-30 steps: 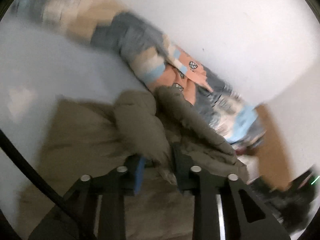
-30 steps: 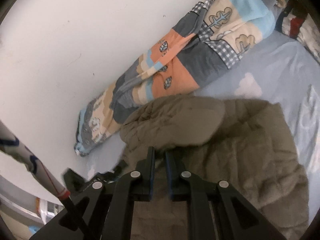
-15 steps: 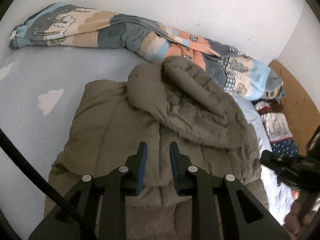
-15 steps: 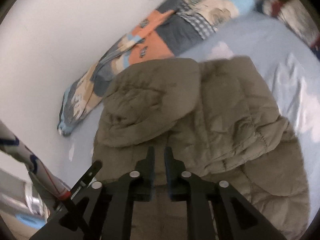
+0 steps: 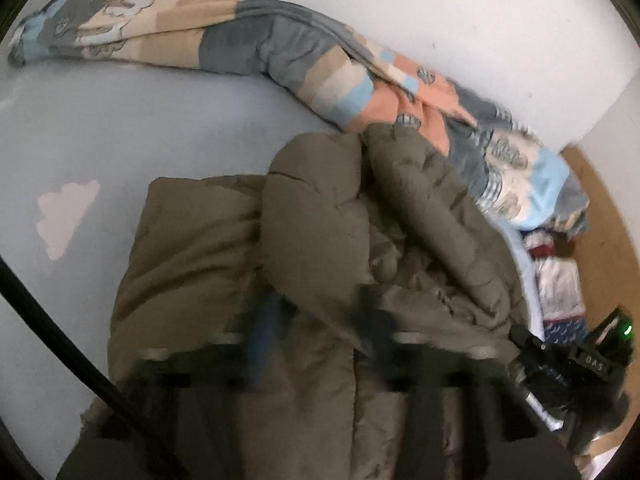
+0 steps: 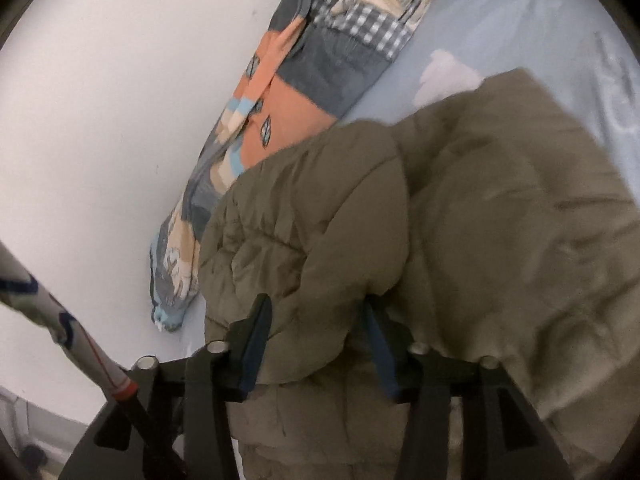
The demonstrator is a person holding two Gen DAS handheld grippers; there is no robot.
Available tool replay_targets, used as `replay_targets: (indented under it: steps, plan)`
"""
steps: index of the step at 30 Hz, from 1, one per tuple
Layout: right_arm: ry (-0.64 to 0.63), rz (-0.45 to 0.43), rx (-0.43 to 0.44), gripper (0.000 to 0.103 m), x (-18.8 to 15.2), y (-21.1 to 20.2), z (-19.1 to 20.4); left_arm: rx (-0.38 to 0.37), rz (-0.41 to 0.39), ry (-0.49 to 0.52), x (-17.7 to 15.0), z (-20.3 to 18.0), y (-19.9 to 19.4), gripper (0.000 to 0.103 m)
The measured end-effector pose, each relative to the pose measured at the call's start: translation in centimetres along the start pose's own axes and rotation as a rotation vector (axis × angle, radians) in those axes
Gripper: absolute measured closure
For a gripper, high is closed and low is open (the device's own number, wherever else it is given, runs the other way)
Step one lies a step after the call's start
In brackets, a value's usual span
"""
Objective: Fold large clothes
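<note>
An olive padded jacket (image 5: 320,220) lies on the blue bed sheet (image 5: 100,128), its hood folded over the body. In the blurred left wrist view, my left gripper (image 5: 320,320) stands wide, closing over a puffy fold that fills the gap between its fingers. The right wrist view shows the jacket (image 6: 500,220) too. There my right gripper (image 6: 316,328) straddles the hood's rounded edge, with blue pads wide apart on either side, closing. The right gripper's black body (image 5: 580,360) shows at the left view's right edge.
A patchwork quilt (image 5: 260,40) lies along the white wall behind the jacket, also in the right view as the quilt (image 6: 320,52). Folded clothes (image 5: 556,280) and a wooden board (image 5: 600,208) lie at the right. A patterned stick with a red band (image 6: 80,340) crosses the lower left.
Both grippers have dropped closer to the jacket. Their jaws, nearly together half a second ago, now stand wide with jacket folds between them.
</note>
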State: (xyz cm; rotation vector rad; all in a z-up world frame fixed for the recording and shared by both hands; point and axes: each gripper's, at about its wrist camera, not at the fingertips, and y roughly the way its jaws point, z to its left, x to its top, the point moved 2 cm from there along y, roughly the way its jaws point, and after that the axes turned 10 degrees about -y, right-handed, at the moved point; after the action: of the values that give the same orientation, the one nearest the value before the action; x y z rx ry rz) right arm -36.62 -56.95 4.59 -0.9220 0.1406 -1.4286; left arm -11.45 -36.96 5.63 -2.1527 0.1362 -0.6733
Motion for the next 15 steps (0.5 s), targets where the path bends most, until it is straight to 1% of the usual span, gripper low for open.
replay_targets:
  steps: [1,2,5,6,8,13,14,15]
  plan:
    - [-0.018,0.007,-0.019,0.09,-0.1,-0.1,0.2,-0.003,-0.017,0.022,-0.4,-0.4,-0.4,0.085]
    - [-0.048,0.001,-0.04,0.09,-0.2,-0.5,0.7,0.011,-0.055,0.068,-0.9,-1.1,-1.2,0.085]
    - [-0.172,-0.023,-0.102,0.091,-0.7,-2.4,2.7,0.057,-0.133,0.185,-2.4,-2.8,-3.4,0.086]
    - [-0.213,-0.036,-0.117,0.091,-0.9,-3.5,3.5,0.061,-0.154,0.21,-3.0,-3.4,-4.4,0.086]
    - [-0.246,-0.045,-0.128,0.091,-1.4,-5.2,4.0,0.067,-0.183,0.244,-4.3,-4.0,-6.2,0.086]
    - [-0.259,-0.041,-0.109,0.091,-3.5,-8.8,3.6,0.074,-0.201,0.308,-8.0,-4.7,-9.1,0.085]
    - [-0.26,-0.033,-0.117,0.091,-4.0,-8.9,3.3,0.081,-0.197,0.329,-9.0,-4.6,-9.1,0.085]
    - [-0.263,-0.017,-0.147,0.091,-4.6,-8.7,2.7,0.098,-0.187,0.342,-9.7,-4.5,-8.6,0.085]
